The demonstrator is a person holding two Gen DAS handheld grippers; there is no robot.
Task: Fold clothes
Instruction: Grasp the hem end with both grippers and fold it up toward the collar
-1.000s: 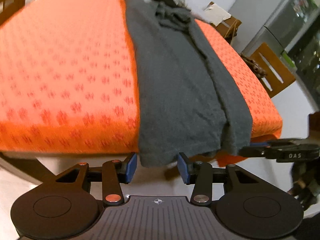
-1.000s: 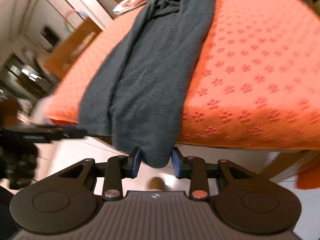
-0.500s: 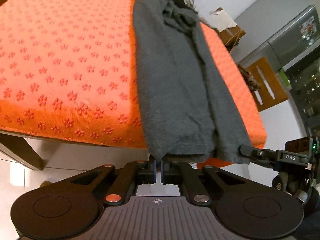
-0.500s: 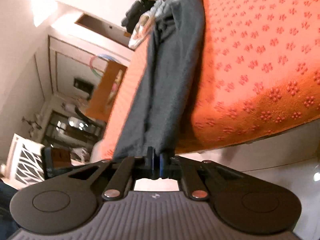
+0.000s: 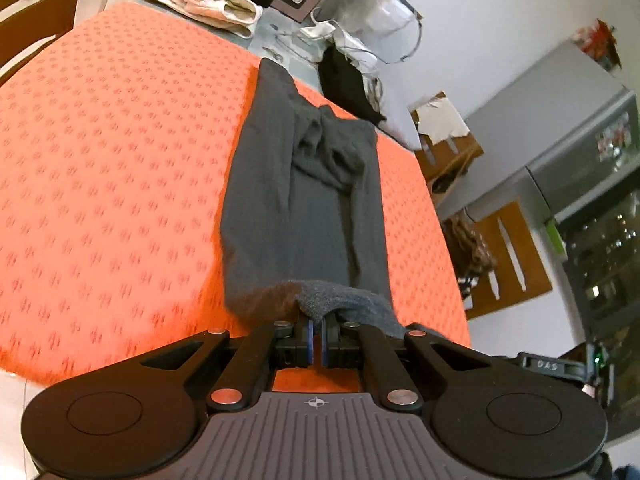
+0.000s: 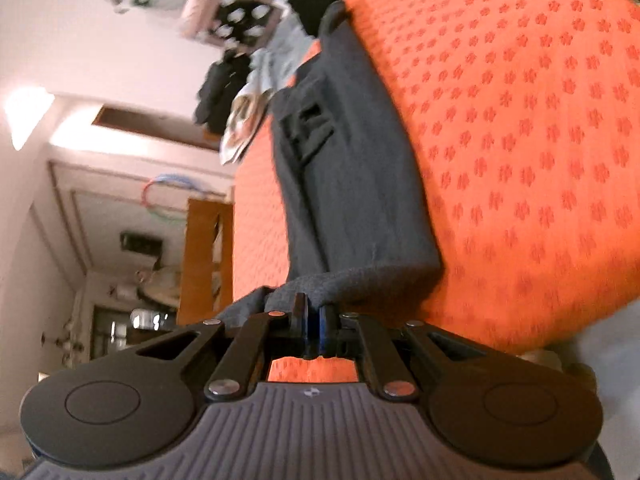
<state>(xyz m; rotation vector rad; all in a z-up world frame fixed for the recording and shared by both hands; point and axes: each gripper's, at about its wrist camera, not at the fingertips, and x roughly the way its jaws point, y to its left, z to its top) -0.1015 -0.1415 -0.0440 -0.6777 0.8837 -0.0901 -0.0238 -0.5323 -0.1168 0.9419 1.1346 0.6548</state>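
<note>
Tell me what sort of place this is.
Most likely a home dining room: a table under an orange cloth, wooden chairs beside it, a fridge by the wall, and folded laundry piled at the far end.

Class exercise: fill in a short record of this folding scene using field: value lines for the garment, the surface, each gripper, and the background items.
garment: grey garment, a long narrow strip, near hem lifted
surface: orange patterned mat
left gripper: shut on the near hem
right gripper: shut on the near hem
background: folded towels and dark clothes beyond the mat's far edge
</note>
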